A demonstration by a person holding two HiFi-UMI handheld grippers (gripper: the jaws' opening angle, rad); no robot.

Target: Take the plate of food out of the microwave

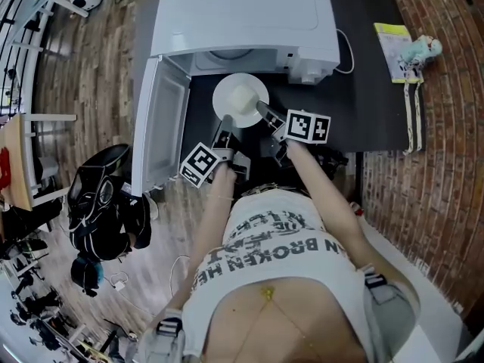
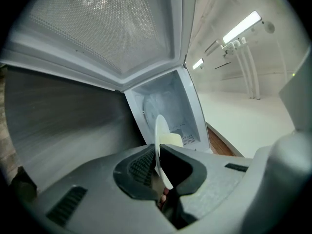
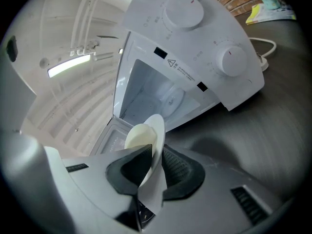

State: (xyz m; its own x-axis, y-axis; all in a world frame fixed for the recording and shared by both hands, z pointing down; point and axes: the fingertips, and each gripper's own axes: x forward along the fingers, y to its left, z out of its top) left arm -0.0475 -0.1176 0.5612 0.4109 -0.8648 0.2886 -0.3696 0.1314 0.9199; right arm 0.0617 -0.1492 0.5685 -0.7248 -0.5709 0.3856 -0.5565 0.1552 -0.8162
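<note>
A white plate (image 1: 240, 101) with a pale mound of food (image 1: 242, 97) hangs just in front of the white microwave (image 1: 242, 17), whose door (image 1: 160, 123) stands open to the left. My left gripper (image 1: 224, 123) is shut on the plate's near-left rim. My right gripper (image 1: 265, 113) is shut on its near-right rim. In the left gripper view the plate (image 2: 161, 145) stands edge-on between the pads, the food (image 2: 170, 140) on its right face. In the right gripper view the plate (image 3: 155, 145) is clamped too, with the food (image 3: 139, 136) to its left and the empty cavity (image 3: 151, 99) beyond.
The microwave sits on a dark table (image 1: 370, 89). A yellow-green booklet (image 1: 395, 42) and a small plush toy (image 1: 420, 49) lie at the table's right side, by the brick wall. A white cable (image 1: 348, 55) runs beside the microwave. A black bag (image 1: 102, 210) lies on the floor at left.
</note>
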